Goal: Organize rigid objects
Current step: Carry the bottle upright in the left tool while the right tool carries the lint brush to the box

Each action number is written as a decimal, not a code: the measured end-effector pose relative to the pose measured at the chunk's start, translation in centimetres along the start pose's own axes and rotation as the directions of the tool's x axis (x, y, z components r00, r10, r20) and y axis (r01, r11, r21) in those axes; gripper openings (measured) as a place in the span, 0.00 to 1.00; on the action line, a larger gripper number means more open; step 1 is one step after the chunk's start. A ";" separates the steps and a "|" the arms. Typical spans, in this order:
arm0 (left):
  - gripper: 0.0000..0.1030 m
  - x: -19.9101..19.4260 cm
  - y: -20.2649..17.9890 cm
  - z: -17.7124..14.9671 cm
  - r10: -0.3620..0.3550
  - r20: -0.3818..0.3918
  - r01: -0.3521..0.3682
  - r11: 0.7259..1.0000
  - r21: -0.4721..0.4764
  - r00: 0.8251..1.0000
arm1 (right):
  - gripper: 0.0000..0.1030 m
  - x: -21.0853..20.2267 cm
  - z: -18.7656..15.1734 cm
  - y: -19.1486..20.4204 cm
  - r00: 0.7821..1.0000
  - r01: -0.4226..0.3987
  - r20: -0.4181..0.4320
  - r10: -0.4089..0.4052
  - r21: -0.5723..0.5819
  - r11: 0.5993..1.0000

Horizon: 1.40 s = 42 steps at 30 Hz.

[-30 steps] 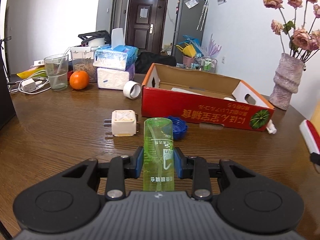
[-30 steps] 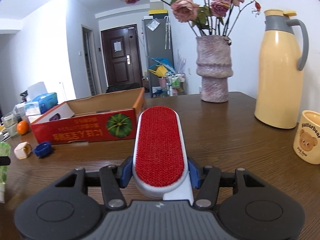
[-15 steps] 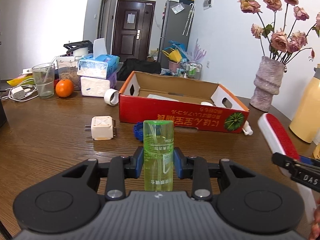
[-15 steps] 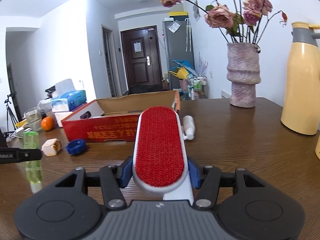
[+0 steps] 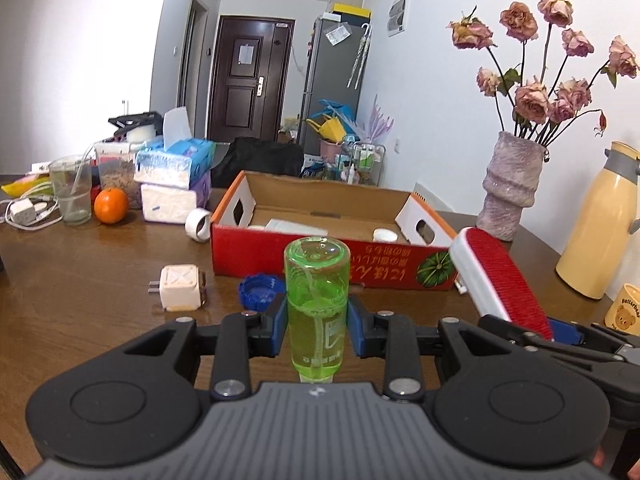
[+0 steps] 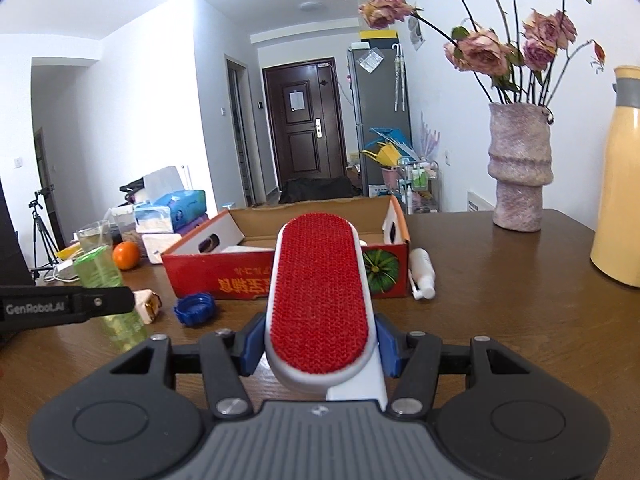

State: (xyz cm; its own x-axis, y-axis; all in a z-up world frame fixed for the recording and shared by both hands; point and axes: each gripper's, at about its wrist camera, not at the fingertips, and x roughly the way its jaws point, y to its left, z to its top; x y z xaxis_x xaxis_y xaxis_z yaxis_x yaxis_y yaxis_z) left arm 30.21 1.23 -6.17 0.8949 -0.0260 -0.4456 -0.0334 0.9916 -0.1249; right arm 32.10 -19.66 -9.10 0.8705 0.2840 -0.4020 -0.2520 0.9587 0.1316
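Both hands have come up off the table and closer to the red box since a moment ago, and the two grippers now ride side by side.

Nearest, the left gripper (image 5: 317, 330) pinches a green bottle (image 5: 316, 300) by its middle, blue pads tight on both sides. The bottle stands up straight in the jaws, which I think keeps the liquid inside from sloshing. Just to its right, the right gripper (image 6: 320, 354) squeezes a lint brush (image 6: 320, 292) near the handle end. The red fuzzy side faces up and the brush points ahead at the box, probably so it can slide in long-ways.

A little farther on, a blue cap (image 5: 262, 289) and a white plug (image 5: 180, 293) lie on the wooden table (image 5: 80, 280), just in front of the box. A small white bottle (image 6: 422, 270) lies on its side touching the box's right end. These look like things left to tidy.

Next comes the red cardboard box (image 5: 332, 266), open on top, with a few white things already inside. It looks like the home for all the hard things.

Far back sit an orange (image 5: 111, 205), a glass (image 5: 73, 190), tissue packs (image 5: 174, 168), a vase of dried roses (image 5: 510, 186) and a yellow jug (image 5: 604, 224). I guess both held things go over the box wall next.
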 end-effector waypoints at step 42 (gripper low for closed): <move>0.31 9.3 0.3 8.0 -0.013 0.055 0.018 0.996 -0.088 0.998 | 0.53 9.4 6.7 1.4 0.999 -0.019 0.034 0.017 0.032 0.999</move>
State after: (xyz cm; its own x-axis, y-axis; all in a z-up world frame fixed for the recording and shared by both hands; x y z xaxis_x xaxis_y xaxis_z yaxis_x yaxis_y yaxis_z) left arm 42.11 2.30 -3.24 0.9182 -0.0317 -0.3949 -0.0567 0.9760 -0.2101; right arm 42.74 -15.74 -6.60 0.8798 0.3001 -0.3685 -0.2543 0.9524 0.1683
